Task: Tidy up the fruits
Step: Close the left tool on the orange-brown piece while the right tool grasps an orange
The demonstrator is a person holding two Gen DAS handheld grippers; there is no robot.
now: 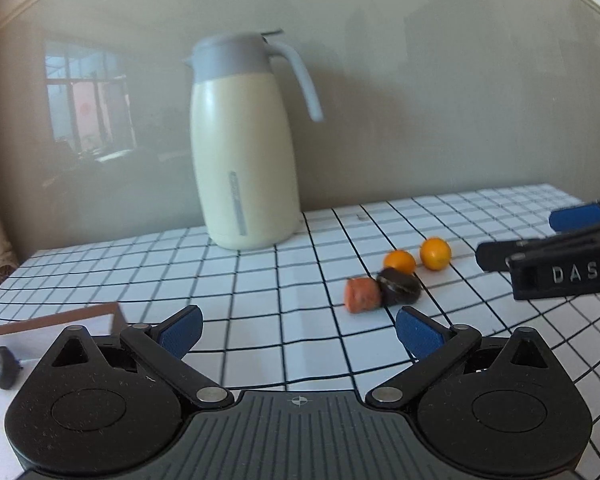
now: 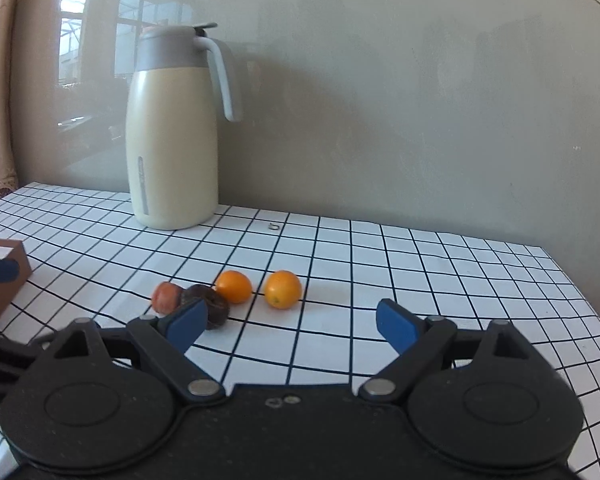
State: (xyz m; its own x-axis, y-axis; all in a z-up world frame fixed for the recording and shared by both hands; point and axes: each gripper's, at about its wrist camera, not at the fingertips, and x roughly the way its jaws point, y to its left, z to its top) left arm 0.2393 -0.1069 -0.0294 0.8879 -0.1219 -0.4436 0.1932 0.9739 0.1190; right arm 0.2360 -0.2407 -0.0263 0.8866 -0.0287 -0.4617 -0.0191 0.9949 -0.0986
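A white tablecloth [image 2: 420, 280] with a black grid is covering the table, and a grey, faintly reflective wall is standing behind it. A cream thermal jug [image 2: 172, 132] with a grey lid and handle is sitting upright near the wall, well apart from the fruit.

Four small fruits are lying in a loose row on the cloth. The reddish fruit [image 2: 166, 297] is sitting at the left end, touching a dark, wrinkled fruit [image 2: 212, 305] (it is too blurred to name more exactly). An orange kumquat [image 2: 234, 286] is resting just behind the dark one, and a second kumquat [image 2: 283, 289] is lying a little apart to its right.

The right gripper [image 2: 290, 326] is hovering low before the fruits, its blue-padded jaws standing wide and grasping nothing; its left pad is overlapping the dark fruit in the view. The left gripper [image 1: 298, 330] is likewise spread wide and empty, pointing at the cloth left of the fruits.

At the left, a brown-edged box [image 1: 60, 316] is sitting beside the left gripper, with a small dark round object [image 1: 4, 366] lying near it.
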